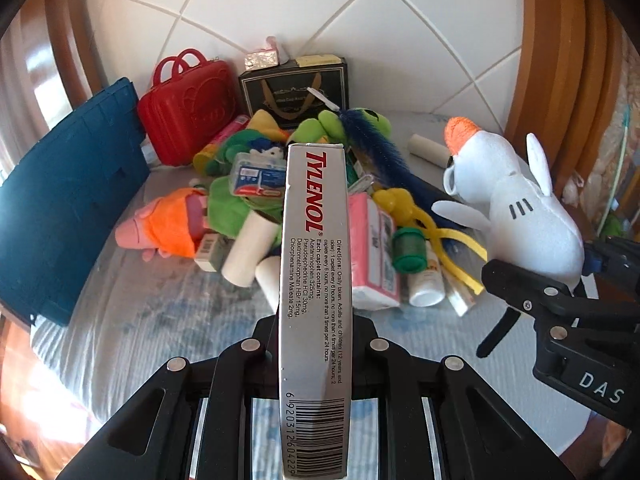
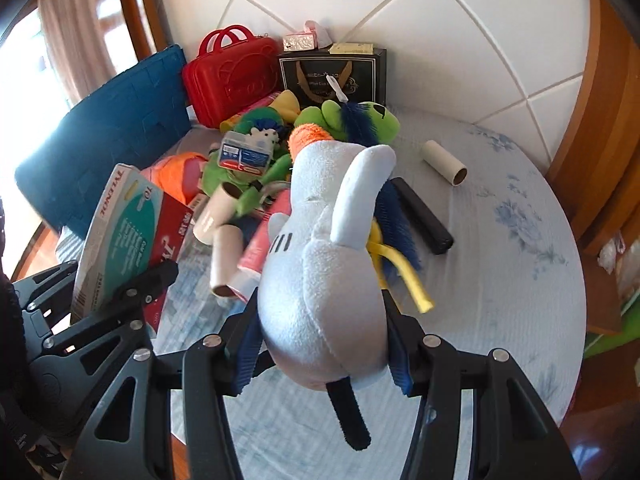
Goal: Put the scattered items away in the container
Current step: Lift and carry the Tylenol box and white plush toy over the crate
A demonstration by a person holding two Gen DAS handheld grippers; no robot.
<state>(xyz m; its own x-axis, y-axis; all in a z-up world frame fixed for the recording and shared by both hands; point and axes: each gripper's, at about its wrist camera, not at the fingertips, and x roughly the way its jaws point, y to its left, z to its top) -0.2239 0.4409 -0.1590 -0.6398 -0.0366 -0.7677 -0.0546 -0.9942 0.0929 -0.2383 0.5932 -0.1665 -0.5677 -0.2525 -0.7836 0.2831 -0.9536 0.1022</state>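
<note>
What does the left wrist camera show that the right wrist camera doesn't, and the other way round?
Only the left wrist view: the Tylenol box edge-on with its directions panel and barcode, and a green-capped bottle.

Only the right wrist view: the box's broad green and red face, and a black cylinder lying on the sheet.

Both: the white plush bird clamped in the right gripper, the red case, and the blue container.

Four white cardboard tubes: three (image 2: 226,240) piled at centre, one (image 2: 445,162) at two o'clock. One red plastic case (image 2: 234,80), one blue crate (image 2: 116,136).
</note>
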